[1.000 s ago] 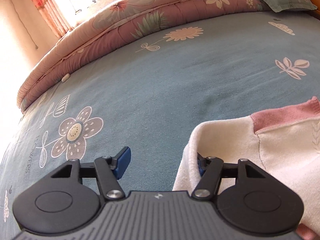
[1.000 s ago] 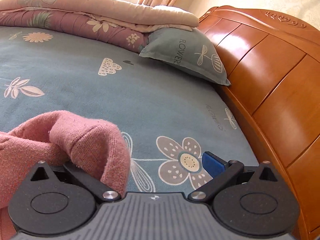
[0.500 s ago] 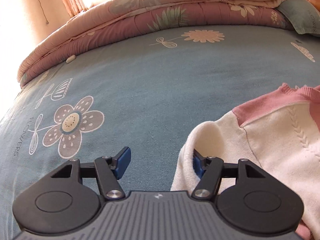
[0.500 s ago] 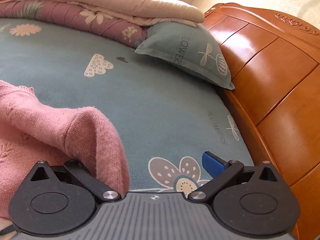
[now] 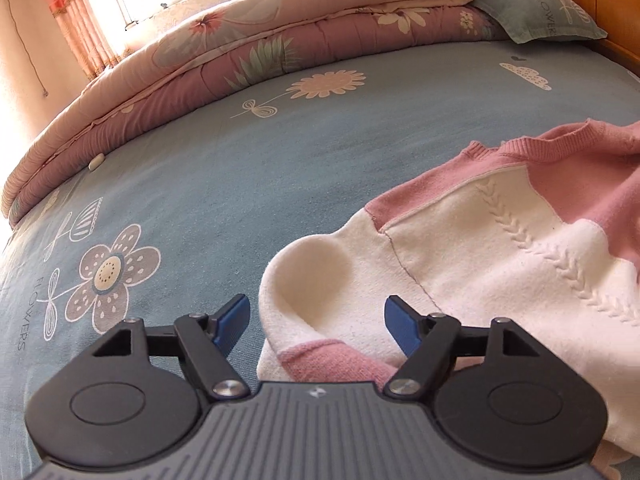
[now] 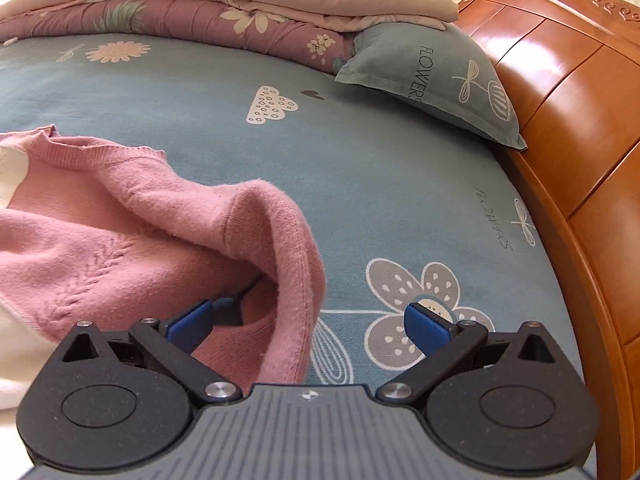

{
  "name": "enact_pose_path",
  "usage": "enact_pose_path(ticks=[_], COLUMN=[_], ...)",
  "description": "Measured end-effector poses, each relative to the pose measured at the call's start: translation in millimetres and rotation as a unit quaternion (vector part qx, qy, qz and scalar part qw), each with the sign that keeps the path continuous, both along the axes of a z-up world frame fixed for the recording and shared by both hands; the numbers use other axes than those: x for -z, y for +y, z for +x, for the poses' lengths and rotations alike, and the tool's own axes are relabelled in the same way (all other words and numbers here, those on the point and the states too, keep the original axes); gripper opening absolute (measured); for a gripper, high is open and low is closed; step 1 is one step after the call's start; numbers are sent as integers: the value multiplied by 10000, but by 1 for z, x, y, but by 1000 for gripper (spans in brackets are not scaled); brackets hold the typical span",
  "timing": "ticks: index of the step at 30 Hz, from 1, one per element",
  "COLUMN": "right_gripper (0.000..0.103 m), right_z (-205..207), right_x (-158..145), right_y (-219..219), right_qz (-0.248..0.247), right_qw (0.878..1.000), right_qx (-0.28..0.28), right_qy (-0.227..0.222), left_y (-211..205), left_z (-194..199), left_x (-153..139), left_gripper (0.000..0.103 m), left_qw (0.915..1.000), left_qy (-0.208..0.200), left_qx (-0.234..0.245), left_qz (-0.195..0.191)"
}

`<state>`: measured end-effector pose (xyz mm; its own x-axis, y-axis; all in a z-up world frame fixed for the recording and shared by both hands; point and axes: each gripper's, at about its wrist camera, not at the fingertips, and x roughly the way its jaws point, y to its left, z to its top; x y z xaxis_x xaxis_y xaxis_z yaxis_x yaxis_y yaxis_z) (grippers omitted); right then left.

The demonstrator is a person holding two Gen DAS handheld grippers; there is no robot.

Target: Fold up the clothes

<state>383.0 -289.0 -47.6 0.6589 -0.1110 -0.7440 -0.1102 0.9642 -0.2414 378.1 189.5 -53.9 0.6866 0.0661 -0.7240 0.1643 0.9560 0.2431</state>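
Note:
A knit sweater (image 5: 500, 248) in cream and pink lies crumpled on the blue flowered bedsheet (image 5: 280, 160). In the left wrist view its cream sleeve fold sits between the blue pads of my left gripper (image 5: 316, 324). The jaws are opening and neither pad presses the cloth. In the right wrist view the pink part of the sweater (image 6: 100, 240) rises in a loose fold between the fingers of my right gripper (image 6: 308, 322). Those fingers stand wide apart, and the cloth lies close by the left pad without being pinched.
A folded pink floral quilt (image 5: 260, 40) runs along the far side of the bed. A blue pillow (image 6: 432, 80) leans on the wooden headboard (image 6: 560, 120) at the right. A small white object (image 5: 96, 162) lies by the quilt's edge. Curtains (image 5: 80, 20) hang at the back left.
The sweater has sunk onto the sheet and spread out. Cloth that draped over the left gripper's right finger and the right gripper's left finger has come off; both pads now show.

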Motion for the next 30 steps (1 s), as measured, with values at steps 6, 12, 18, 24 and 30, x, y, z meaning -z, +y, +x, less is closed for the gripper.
enact_pose_path(ticks=[6,12,18,24,30], right_gripper=[103,103,103,103,103], right_z=[-52,-108,-156,-186,-173], right_x=[-9,-6,23,43,60], right_y=[-9,-11,-13,-20,-27], right_qz=[817,1777,2557,3274,4493], right_qw=[9965,9834,9639,9411,8890], right_qx=[32,-38,74,312,480], right_qy=[159,364,737,780,745], left_y=[-16,-31,-54,-69,-89], left_z=[-43,-86,-128,-158,-180], left_x=[-21,-33,-21,3,13], left_gripper=[80,81,86,86,86], left_qw=[9993,9928,9809,9727,9661], left_qy=[-109,16,264,483,512], left_qx=[278,520,708,526,468], left_qz=[-205,-1076,-1793,-2208,-2486])
